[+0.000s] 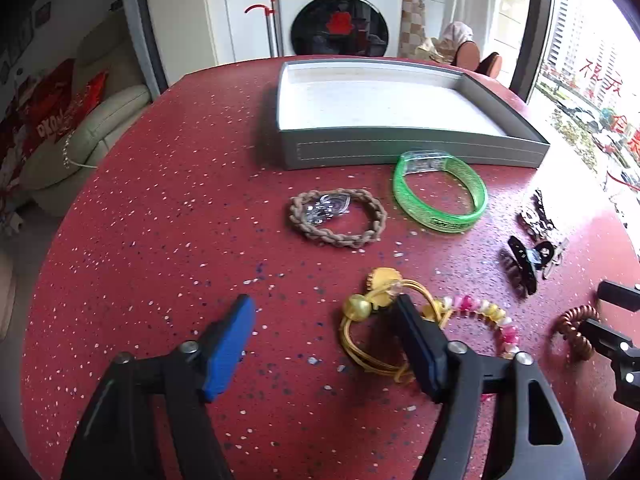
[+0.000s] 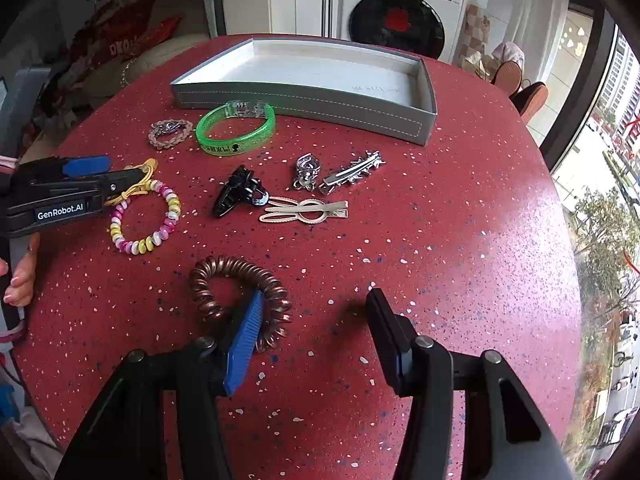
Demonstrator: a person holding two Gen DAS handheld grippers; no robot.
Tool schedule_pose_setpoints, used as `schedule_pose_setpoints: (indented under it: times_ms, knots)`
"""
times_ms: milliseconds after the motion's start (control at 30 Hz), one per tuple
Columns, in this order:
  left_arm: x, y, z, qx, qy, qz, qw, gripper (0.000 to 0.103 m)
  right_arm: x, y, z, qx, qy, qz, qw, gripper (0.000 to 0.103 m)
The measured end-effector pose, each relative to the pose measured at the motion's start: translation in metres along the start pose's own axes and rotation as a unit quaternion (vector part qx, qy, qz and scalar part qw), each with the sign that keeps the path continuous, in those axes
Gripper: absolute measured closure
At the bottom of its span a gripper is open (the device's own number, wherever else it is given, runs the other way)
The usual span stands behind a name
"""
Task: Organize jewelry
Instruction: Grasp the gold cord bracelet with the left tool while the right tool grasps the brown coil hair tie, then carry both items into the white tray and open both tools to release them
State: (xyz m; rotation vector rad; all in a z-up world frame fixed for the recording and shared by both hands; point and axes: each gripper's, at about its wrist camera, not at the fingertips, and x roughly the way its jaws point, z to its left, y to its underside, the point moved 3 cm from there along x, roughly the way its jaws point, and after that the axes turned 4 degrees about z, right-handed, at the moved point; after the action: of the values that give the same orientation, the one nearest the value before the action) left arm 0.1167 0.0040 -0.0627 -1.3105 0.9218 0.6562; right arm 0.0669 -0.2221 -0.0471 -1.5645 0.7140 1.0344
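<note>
Red speckled table [image 2: 440, 240] carried a grey tray [image 2: 304, 98], empty. Jewelry lay loose nearer the grippers than the tray: green bangle [image 2: 236, 130] touching it, coil tie [image 2: 240, 300] farthest. Left gripper [image 2: 116, 174] read "GenRobot.AI", jaws wide, one finger over gold tie [image 1: 376, 320]. Right gripper [image 2: 316, 312] wide, holding nothing.

A lived-in home. At twelve o'clock beyond the red speckled bench [image 1: 160, 240] stands a white front-loading washing machine [image 1: 340, 16]; a cream sofa [image 1: 88, 136] with red cushions sits at nine o'clock, and a big window [image 2: 600, 160] at three o'clock overlooks apartment towers.
</note>
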Motion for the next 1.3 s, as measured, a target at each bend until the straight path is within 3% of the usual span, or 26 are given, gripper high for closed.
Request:
schedule_pose_setpoints:
  times_ms: [67, 133, 200, 233, 533, 800, 1000, 1300]
  knots:
    - [-0.002, 0.0, -0.005, 0.012, 0.004, -0.002, 0.9999, 0.031, -0.001, -0.001, 0.005, -0.014, -0.006, 0.001, 1.0, 0.062]
    - [-0.004, 0.0, -0.01, 0.022, 0.016, -0.002, 0.9996, 0.054, -0.002, -0.001, 0.011, -0.027, -0.014, 0.002, 1.0, 0.075]
    - [-0.005, -0.001, -0.015, 0.033, 0.023, -0.004, 0.9992, 0.069, -0.002, 0.0, 0.015, -0.033, -0.019, 0.002, 0.999, 0.088]
    - [-0.006, -0.001, -0.017, 0.038, 0.022, -0.005, 0.999, 0.072, -0.002, 0.0, 0.016, -0.034, -0.018, 0.001, 0.999, 0.088]
    - [-0.024, 0.004, -0.003, 0.003, 0.057, -0.021, 0.9982, 0.072, -0.013, -0.002, 0.001, 0.02, -0.07, -0.01, 0.997, 0.089]
    - [-0.048, -0.016, -0.003, -0.006, 0.073, -0.047, 0.9962, 0.072, -0.028, -0.026, -0.017, 0.052, -0.098, -0.033, 0.993, 0.089]
    - [-0.056, -0.042, -0.001, -0.019, 0.088, -0.061, 0.9941, 0.072, -0.032, -0.056, -0.032, 0.064, -0.098, -0.048, 0.992, 0.089]
    - [-0.042, -0.1, -0.011, -0.016, 0.07, -0.072, 0.9948, 0.072, -0.019, -0.125, -0.058, 0.071, -0.108, -0.057, 0.99, 0.089]
